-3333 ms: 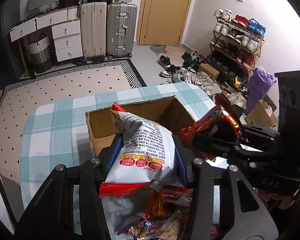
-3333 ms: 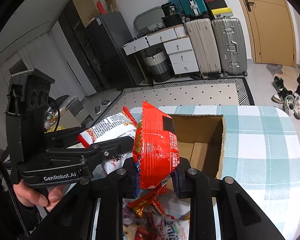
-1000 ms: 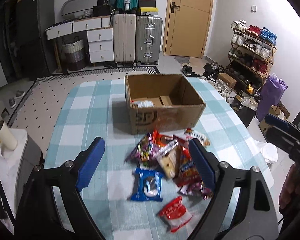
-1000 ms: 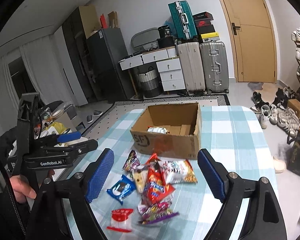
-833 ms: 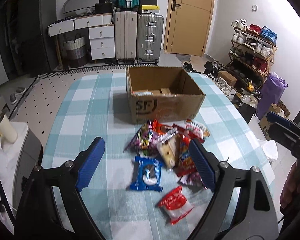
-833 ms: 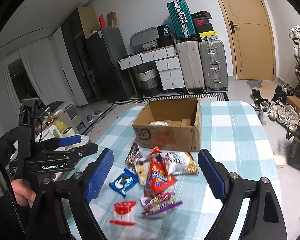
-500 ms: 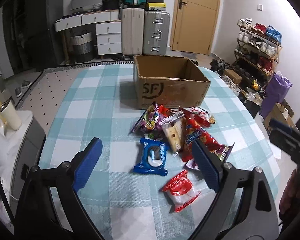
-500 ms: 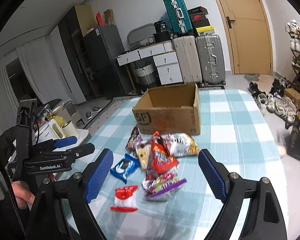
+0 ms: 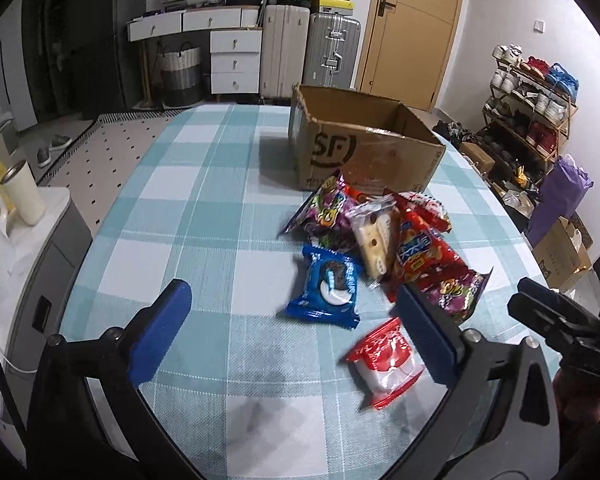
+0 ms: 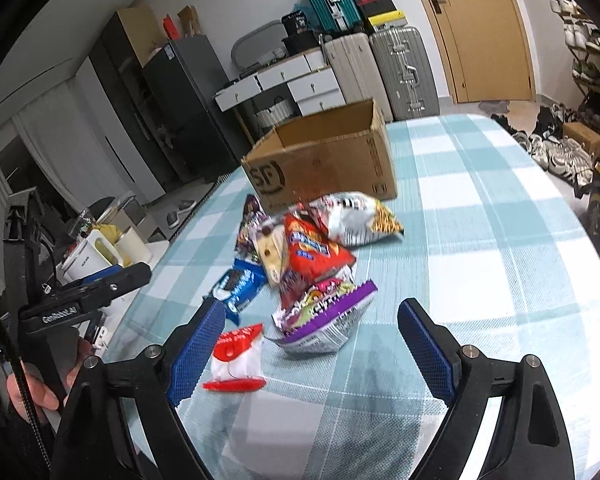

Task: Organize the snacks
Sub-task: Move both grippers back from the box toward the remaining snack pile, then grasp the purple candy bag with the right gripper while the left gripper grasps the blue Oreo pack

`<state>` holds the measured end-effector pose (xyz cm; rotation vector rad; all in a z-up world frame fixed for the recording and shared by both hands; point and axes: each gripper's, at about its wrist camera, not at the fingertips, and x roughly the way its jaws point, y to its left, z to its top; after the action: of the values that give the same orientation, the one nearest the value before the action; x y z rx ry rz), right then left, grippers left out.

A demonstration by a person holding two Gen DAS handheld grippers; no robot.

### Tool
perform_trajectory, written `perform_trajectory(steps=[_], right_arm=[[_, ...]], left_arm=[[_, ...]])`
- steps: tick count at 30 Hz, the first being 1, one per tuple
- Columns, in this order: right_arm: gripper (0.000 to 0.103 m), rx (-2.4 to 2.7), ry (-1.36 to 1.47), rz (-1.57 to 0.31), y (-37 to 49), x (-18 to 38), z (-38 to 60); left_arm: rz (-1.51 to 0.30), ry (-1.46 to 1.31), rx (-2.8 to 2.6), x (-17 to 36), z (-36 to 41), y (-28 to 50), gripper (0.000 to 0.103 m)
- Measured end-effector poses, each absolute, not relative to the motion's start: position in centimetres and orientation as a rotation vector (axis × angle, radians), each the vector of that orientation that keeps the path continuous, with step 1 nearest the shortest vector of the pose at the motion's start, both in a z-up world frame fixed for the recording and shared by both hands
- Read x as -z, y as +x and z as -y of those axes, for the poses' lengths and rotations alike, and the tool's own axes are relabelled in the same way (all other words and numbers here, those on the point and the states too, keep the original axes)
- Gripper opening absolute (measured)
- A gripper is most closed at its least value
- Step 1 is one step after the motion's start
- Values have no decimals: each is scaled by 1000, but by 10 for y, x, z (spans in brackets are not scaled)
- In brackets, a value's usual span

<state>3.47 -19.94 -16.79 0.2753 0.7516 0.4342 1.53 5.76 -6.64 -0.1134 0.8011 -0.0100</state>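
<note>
Both the left gripper (image 9: pixel 296 334) and the right gripper (image 10: pixel 306 354) hang above the checked worktop (image 9: pixel 204 208) with jaws spread wide and nothing between them, so the step in hand looks like choosing the next packet from the snack pile (image 10: pixel 308 256), which lies on the cloth just in front of the cardboard box (image 10: pixel 324 164). A sound approach is probably to take the loose outliers first: the small red-and-white packet (image 10: pixel 236 360) near the right gripper's left finger and the blue cookie packet (image 9: pixel 328 286) lie flat and apart from the heap, so closing on a crimped edge should lift one cleanly without dragging its neighbours. The box side reads "SF"; the left gripper's body, seen from the right wrist, reads "GenRobot.AI". The print on the snack wrappers is too blurred to read.
</note>
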Motion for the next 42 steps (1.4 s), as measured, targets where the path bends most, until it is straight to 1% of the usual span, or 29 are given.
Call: perform_trajectory(steps=[9,20,24,26,29,31,32,33,35,37,38,39,42], right_arm=[[90,-444,274,-825,60,199,191],[90,-465,243,-880,83,216,180],[86,-474,241,-892,89,220,176],[83,-479,233,-897,92,222,173],[73,-493,219,-899,96,224,166],[64,-499,213,-907,98,226,164],[62,-505,211,-910,98,228,162],[56,-505,211,-910,98,228,162],[54,-530,214,-914,98,229,159],[45,-540,209,-901,96,228,158],[44,-547,217,-897,95,229,159],[37,-548,224,-893,94,229,160],[35,-557,241,-878,91,228,163]], left_arm=[[-832,-137,35,89,-62,23,102],[-872,-158,30,109,-74,34,102],[-885,-170,30,115,-79,37,102],[-890,-174,30,117,-80,38,102],[-898,-180,34,121,-81,41,102],[-901,-179,34,122,-81,42,102],[-902,-179,33,123,-81,43,102],[-904,-180,32,123,-81,43,102],[-908,-185,33,125,-82,44,102],[-915,-189,32,127,-82,46,102],[-918,-190,32,129,-82,46,102],[-920,-191,31,129,-82,47,102],[-926,-192,32,131,-82,49,102]])
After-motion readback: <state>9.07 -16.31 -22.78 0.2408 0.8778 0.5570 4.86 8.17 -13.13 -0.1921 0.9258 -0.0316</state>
